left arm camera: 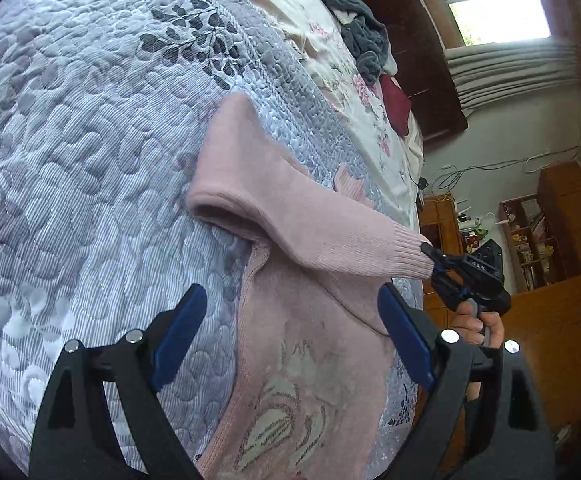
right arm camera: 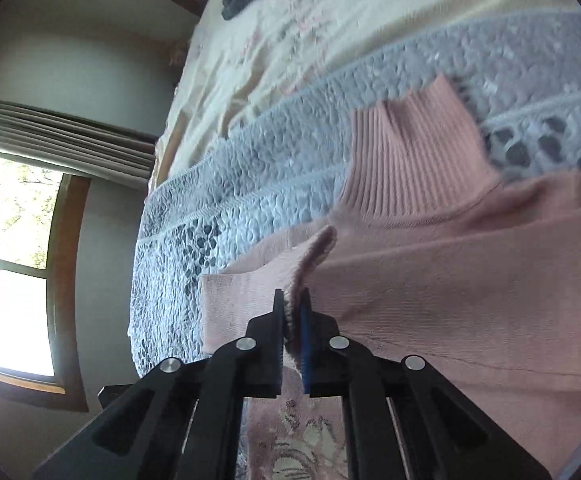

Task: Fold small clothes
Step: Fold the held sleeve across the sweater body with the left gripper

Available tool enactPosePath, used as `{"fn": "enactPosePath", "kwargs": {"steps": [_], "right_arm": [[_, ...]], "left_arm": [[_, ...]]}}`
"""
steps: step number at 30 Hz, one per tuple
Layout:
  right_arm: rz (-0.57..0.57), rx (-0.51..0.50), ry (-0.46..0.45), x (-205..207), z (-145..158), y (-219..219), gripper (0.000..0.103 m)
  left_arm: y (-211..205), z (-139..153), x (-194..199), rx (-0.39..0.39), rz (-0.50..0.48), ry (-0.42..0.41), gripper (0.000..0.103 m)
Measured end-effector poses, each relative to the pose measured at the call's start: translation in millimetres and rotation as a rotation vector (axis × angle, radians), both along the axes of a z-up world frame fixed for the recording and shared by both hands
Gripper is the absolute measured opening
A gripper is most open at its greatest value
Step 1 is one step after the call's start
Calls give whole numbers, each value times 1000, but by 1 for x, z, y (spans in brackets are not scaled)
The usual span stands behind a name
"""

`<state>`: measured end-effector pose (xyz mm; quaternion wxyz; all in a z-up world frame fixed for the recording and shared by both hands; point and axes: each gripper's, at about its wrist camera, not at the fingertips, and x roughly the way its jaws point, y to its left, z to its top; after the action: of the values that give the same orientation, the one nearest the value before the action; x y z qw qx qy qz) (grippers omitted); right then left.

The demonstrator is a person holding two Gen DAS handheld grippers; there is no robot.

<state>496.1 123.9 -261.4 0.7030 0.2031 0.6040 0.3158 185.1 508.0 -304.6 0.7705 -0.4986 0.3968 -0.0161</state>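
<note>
A small pink knitted sweater [left arm camera: 290,344] with a pale picture on its front lies on a grey quilted bedspread [left arm camera: 90,160]. My left gripper [left arm camera: 290,332] hangs open just above the sweater's body, its blue pads wide apart. In the left wrist view my right gripper [left arm camera: 434,260], held by a hand, pinches the ribbed cuff of one sleeve [left arm camera: 330,220] and holds it raised and stretched out. In the right wrist view the right gripper [right arm camera: 292,312] is shut on that cuff, with the ribbed collar [right arm camera: 410,160] and sweater body [right arm camera: 470,288] beyond it.
A cream floral sheet [left arm camera: 354,92] covers the far part of the bed, with a heap of dark grey clothes [left arm camera: 362,28] and a dark red item [left arm camera: 396,104] on it. Beyond stand a dark headboard, a window, and wooden shelves [left arm camera: 530,240].
</note>
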Motion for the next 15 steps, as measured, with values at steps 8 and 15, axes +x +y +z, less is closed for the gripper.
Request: {"fn": "enactPosePath", "kwargs": {"steps": [8, 15], "right_arm": [[-100, -78, -119, 11, 59, -102, 6], [-171, -107, -74, 21, 38, -160, 6]], "left_arm": [[0, 22, 30, 13, -31, -26, 87], [-3, 29, 67, 2, -72, -36, 87]]}}
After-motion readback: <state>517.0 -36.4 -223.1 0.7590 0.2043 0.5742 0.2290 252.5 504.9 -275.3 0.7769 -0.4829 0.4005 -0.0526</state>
